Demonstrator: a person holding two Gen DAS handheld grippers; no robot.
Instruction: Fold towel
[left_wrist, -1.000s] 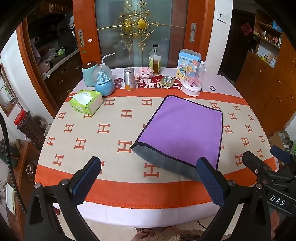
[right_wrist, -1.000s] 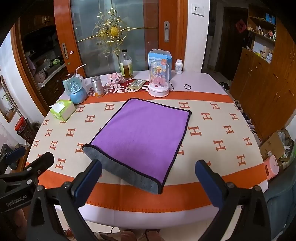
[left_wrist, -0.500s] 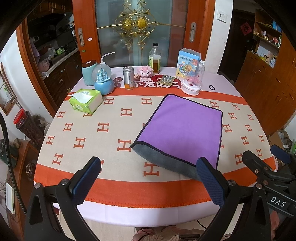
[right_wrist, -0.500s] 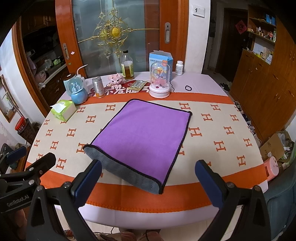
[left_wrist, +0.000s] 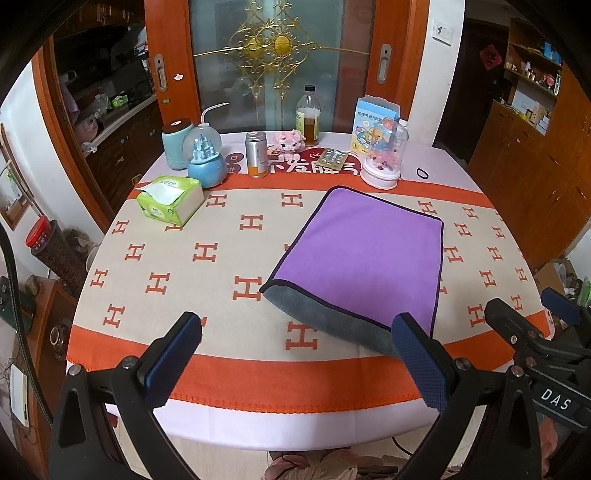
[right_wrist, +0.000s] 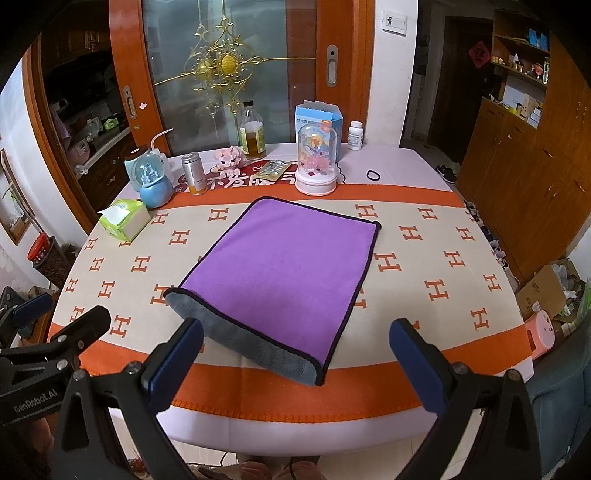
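Note:
A purple towel (left_wrist: 364, 254) with a grey underside lies folded on the table, its grey folded edge nearest me. It also shows in the right wrist view (right_wrist: 291, 266). My left gripper (left_wrist: 295, 362) is open and empty, held over the table's near edge, left of the towel's near fold. My right gripper (right_wrist: 295, 363) is open and empty, above the near edge in front of the grey fold. Neither touches the towel.
A round table with an orange-and-cream cloth (left_wrist: 166, 280) carries a green tissue box (left_wrist: 171, 199), a snow globe (left_wrist: 205, 162), a can (left_wrist: 256, 155), a bottle (left_wrist: 308, 116), a dome toy (left_wrist: 384, 158) and a hair tie (left_wrist: 423, 173) along the back. Wooden cabinets (right_wrist: 524, 166) stand right.
Both grippers have drifted very slightly; the view shifted a little. The towel has not moved and both grippers stay open.

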